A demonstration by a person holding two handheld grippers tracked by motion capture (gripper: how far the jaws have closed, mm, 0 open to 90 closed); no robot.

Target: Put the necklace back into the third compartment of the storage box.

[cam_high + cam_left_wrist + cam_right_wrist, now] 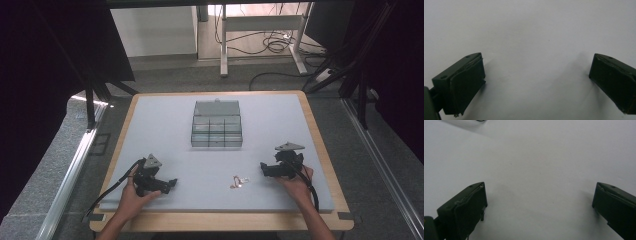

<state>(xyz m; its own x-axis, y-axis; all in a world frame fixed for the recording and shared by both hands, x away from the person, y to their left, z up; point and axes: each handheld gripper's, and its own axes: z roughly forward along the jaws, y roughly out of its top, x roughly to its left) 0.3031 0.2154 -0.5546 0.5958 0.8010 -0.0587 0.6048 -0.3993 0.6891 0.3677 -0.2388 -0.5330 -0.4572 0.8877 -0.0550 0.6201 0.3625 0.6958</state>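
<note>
A clear plastic compartment box [217, 125] with its lid raised stands at the middle of the pale grey mat [165, 125]. Small reddish and white bits [237, 181] lie on the mat near its front. My left gripper [172, 183] rests low on the mat at the front left, pointing right, held by a hand. In the left gripper view the left gripper [536, 75] has its jaws wide apart with bare mat between them. My right gripper [262, 168] sits at the front right, pointing left toward the small bits. The right gripper [539, 200] is open over bare mat.
The mat lies on a wooden table [320, 140] with a narrow wood border. Black frame legs [90, 105] stand at the left, dark stands at the right. A white desk frame [260, 30] and cables lie on the floor beyond.
</note>
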